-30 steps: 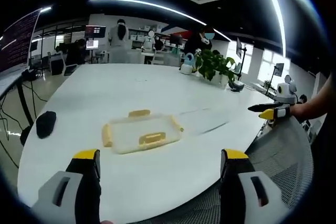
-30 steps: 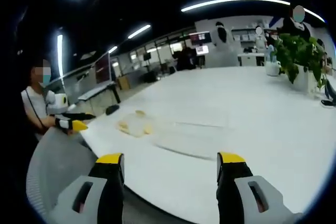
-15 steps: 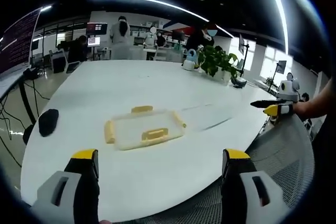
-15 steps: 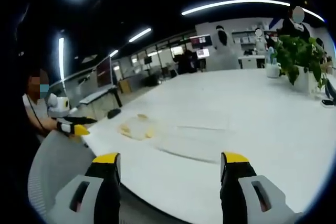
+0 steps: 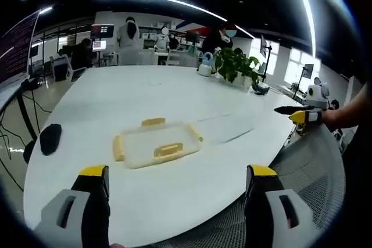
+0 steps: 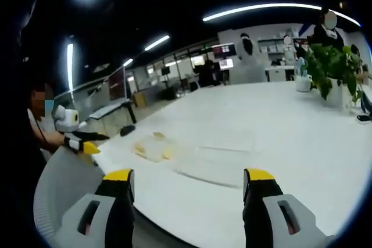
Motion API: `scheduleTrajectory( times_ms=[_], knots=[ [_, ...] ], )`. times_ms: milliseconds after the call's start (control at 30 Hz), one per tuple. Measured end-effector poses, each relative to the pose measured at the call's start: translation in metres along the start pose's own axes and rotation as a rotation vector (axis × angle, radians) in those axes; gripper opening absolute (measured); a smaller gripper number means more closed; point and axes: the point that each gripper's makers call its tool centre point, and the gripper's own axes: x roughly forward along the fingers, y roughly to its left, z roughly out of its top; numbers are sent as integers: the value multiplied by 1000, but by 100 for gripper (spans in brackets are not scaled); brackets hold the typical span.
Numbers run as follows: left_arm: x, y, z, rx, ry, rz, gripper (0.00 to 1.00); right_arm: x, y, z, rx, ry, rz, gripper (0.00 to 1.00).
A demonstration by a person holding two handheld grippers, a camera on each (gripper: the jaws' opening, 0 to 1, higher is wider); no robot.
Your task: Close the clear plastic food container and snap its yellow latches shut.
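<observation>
A clear plastic food container [image 5: 156, 143] with yellow latches lies flat on the white table [image 5: 116, 94], lid on, a latch showing on each visible side. My left gripper [image 5: 174, 173] is open, well short of it near the table's front edge. In the right gripper view the same container [image 6: 152, 146] looks small at the left. My right gripper [image 6: 186, 176] is open too, over the table edge, far from the container. The right gripper [image 5: 299, 114] shows at the right of the left gripper view, the left gripper [image 6: 81, 143] at the left of the right gripper view.
A dark computer mouse [image 5: 50, 137] lies left of the container. A potted plant [image 5: 237, 68] and a pale blue bottle [image 5: 207, 65] stand at the table's far side. A grey mesh chair back [image 5: 314, 172] is near the right. Several people stand in the background.
Both cameras have shifted slightly. The container stays where it was, and both grippers stay open.
</observation>
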Motion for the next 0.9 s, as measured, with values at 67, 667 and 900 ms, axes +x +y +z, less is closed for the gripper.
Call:
scheduleTrajectory(
  times_ms=[67, 667, 900],
  knots=[
    [0, 0, 0, 7, 6, 1, 99, 0, 2, 3, -2, -5, 7, 77],
    [9, 4, 9, 69, 24, -26, 98, 15, 1, 30, -60, -18, 38, 75],
    [10, 8, 8, 74, 32, -30, 97, 22, 9, 34, -83, -11, 65, 75]
  ],
)
